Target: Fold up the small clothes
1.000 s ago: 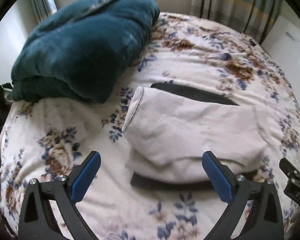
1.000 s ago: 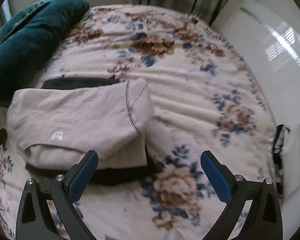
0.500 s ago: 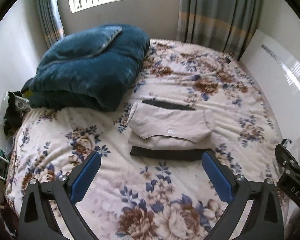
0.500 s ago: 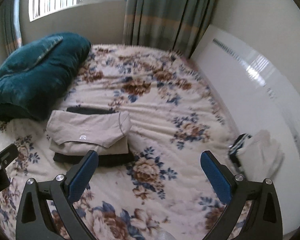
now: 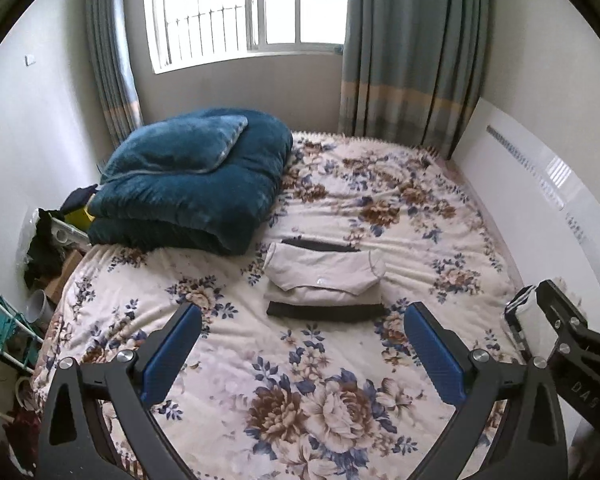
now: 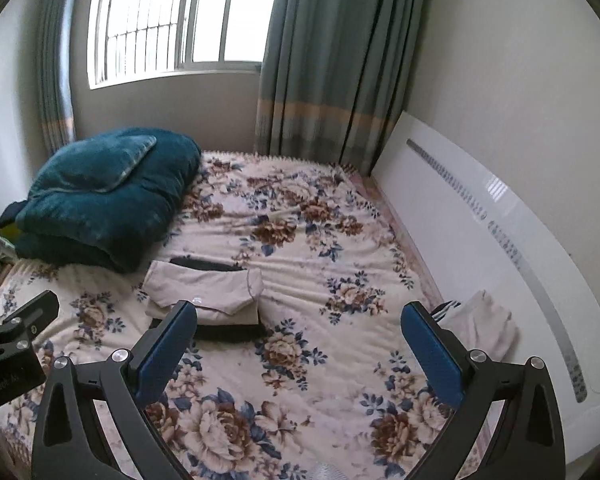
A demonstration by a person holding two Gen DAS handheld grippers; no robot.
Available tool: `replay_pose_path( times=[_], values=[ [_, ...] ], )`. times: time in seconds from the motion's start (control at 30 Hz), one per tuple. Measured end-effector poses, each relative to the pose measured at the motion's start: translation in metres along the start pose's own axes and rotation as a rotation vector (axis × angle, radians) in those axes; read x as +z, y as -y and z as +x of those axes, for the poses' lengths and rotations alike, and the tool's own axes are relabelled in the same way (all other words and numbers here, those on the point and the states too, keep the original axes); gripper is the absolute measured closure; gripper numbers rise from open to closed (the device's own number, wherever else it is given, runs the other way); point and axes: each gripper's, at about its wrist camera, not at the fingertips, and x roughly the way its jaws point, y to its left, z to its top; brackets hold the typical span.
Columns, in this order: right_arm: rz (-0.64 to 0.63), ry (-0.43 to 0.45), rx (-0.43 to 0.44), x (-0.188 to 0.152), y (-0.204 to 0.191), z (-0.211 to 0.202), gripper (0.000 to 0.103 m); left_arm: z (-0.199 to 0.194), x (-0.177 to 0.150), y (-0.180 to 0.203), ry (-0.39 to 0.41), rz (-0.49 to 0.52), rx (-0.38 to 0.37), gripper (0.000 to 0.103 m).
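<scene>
A folded beige garment (image 5: 324,276) lies on a folded black garment (image 5: 326,312) in the middle of the floral bed (image 5: 300,380); the stack also shows in the right wrist view (image 6: 208,292). My left gripper (image 5: 300,344) is open and empty, held well above and in front of the stack. My right gripper (image 6: 300,340) is open and empty, also far back from the stack. Unfolded white and striped clothes (image 6: 480,320) lie at the bed's right edge.
A folded teal duvet (image 5: 192,180) fills the bed's far left. A white panel (image 6: 500,248) runs along the right wall. Curtains (image 5: 408,48) and a window (image 5: 252,4) stand behind. Clutter and a rack (image 5: 4,328) sit beside the bed on the left.
Both grippers have pulled far back and up from the folded stack, which now looks small. The stack stays in place. Both grippers remain open.
</scene>
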Motion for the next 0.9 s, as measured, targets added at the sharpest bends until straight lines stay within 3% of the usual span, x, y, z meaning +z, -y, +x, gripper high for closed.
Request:
replay_pose_path(
  times=[0.4,0.9],
  values=[
    [0.018,0.080,0.029,0.010,0.023,-0.094,0.000,-0.068,-0.001,-0.004,0.063,-0.018,-0.013,0.000],
    [0.030,0.075,0.085,0.006,0.022,-0.109,0.000,-0.083,-0.006,-0.009,0.089,-0.028,0.023,0.000]
  ],
)
